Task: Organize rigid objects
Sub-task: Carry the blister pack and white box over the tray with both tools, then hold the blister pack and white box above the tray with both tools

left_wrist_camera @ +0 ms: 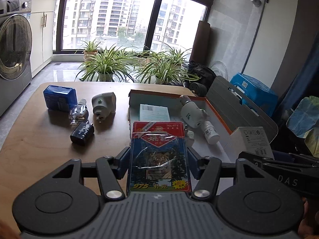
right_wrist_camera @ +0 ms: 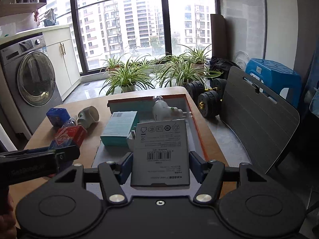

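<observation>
My left gripper [left_wrist_camera: 159, 159] is shut on a red and blue playing card pack [left_wrist_camera: 159, 155] and holds it above the near left edge of the orange-rimmed box [left_wrist_camera: 214, 111]. My right gripper [right_wrist_camera: 160, 165] is shut on a grey-white power adapter box [right_wrist_camera: 161, 153] over the same box [right_wrist_camera: 196, 119]. Inside lie a teal carton [left_wrist_camera: 154, 112], a white plug-in device [left_wrist_camera: 191, 114] and a small white bottle [left_wrist_camera: 211, 134]. The card pack also shows in the right wrist view [right_wrist_camera: 68, 137].
On the wooden table [left_wrist_camera: 39, 139] left of the box lie a blue packet [left_wrist_camera: 59, 97], a clear small bottle [left_wrist_camera: 78, 112], a white plug-in device [left_wrist_camera: 103, 104] and a black charger [left_wrist_camera: 82, 133]. Potted plants, dumbbells [right_wrist_camera: 207, 101] and a grey chair back [right_wrist_camera: 257, 123] stand beyond.
</observation>
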The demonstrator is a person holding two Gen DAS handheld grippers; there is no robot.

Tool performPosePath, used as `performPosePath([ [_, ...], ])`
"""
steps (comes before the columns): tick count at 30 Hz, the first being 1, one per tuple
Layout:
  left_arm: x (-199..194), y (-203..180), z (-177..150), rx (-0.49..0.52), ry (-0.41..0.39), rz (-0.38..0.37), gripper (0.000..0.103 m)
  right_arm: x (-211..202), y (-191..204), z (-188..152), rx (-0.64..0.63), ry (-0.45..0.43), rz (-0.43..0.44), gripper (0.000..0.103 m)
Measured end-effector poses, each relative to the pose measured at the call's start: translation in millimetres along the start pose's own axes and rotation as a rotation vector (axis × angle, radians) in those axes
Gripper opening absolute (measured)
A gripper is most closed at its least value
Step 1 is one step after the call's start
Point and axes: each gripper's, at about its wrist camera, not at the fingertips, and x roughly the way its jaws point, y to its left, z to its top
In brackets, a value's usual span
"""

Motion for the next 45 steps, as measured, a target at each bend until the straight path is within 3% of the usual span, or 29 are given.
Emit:
performPosePath([
  [16, 8.7, -24.9, -2.4, 0.025, 0.034, 0.018, 0.06, 2.7, -11.2, -2.5, 0.006, 0.008, 0.031, 0.073],
  [45, 11.5, -29.8, -5.9, 0.02, 0.057, 0.032, 0.06, 8.4, -10.6, -2.8, -0.008, 0.026, 0.035, 0.073],
])
